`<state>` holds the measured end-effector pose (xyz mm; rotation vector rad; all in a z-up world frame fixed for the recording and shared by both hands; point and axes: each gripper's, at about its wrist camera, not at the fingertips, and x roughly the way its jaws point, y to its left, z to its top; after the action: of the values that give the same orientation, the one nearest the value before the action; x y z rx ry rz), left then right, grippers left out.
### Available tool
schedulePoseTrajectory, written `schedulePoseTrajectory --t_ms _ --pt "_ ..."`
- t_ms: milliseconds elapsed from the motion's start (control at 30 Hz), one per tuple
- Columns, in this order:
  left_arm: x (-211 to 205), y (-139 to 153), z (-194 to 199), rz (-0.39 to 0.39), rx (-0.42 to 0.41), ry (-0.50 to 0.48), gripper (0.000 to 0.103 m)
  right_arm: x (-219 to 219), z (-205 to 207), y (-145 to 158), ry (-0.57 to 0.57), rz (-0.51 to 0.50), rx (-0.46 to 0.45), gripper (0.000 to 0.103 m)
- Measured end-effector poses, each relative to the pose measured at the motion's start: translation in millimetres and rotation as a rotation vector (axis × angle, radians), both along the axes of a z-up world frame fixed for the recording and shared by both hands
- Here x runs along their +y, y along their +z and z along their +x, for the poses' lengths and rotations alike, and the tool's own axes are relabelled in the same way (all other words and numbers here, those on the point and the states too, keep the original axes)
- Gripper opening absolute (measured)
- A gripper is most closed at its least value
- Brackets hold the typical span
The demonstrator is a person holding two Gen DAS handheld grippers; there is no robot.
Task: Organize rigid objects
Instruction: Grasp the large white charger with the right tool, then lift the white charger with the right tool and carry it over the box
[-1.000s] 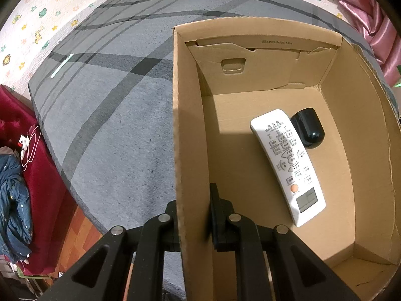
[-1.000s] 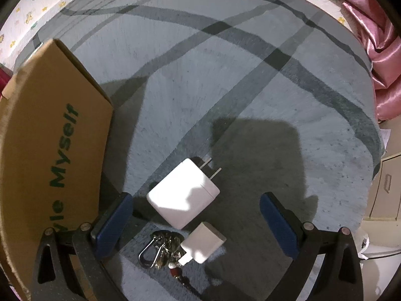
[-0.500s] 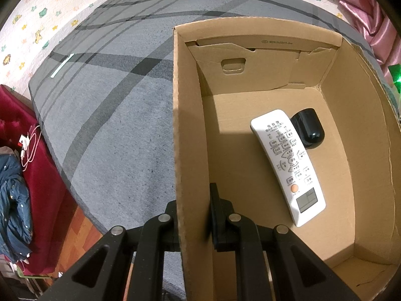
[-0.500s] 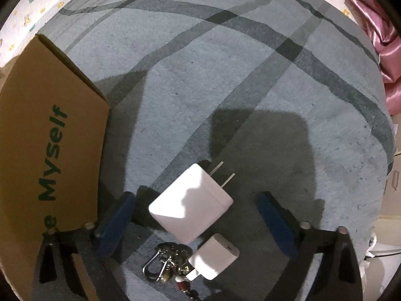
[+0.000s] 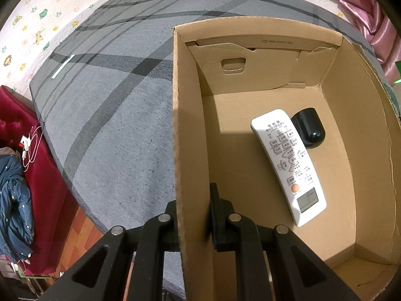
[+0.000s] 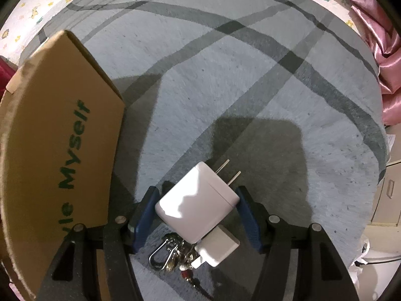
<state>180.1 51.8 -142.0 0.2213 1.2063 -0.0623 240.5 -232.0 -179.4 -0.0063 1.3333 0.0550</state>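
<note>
My left gripper (image 5: 193, 215) is shut on the left wall of an open cardboard box (image 5: 185, 125), one finger outside and one inside. In the box lie a white remote control (image 5: 288, 163) and a black mouse-like object (image 5: 309, 128). In the right wrist view my right gripper (image 6: 196, 208) is shut on a large white plug adapter (image 6: 198, 203), its blue pads (image 6: 145, 215) touching both sides. A smaller white charger (image 6: 218, 248) and a bunch of keys (image 6: 170, 253) lie on the carpet just below it. The box's outer wall (image 6: 57, 138) stands at the left.
The box and objects sit on a grey striped carpet (image 6: 238, 87). A red couch with dark blue clothing (image 5: 15, 200) and a white cable is at the far left. Pink curtains (image 6: 376, 50) hang at the right, and pale drawers (image 6: 391, 195) stand at the right edge.
My right gripper has moved down over the large white adapter and its jaws have closed from wide open onto its sides. The left gripper and box have not moved.
</note>
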Motion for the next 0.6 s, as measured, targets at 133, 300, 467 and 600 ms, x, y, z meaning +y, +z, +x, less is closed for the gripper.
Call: schedulePoseTrajectory --t_ms 133,300,467,600 --pt "0.2 0.1 -0.1 -0.001 0.000 0.000 0.014 -3.5 -5.9 11.1 0.001 -0.012 -0.015 0.066" --pt "0.9 0.6 0.6 0.001 0.004 -0.001 0.014 -1.2 -11.3 28.6 0.000 -0.018 -0.034 0.066" --pt "0.5 0.1 1.1 0.002 0.005 0.000 0.014 -0.6 -16.9 52.5 0.000 -0.031 -0.062 0.066" --pt "0.0 -0.3 0.4 0.005 0.004 -0.002 0.014 1.2 -22.2 68.9 0.003 -0.039 -0.085 0.066"
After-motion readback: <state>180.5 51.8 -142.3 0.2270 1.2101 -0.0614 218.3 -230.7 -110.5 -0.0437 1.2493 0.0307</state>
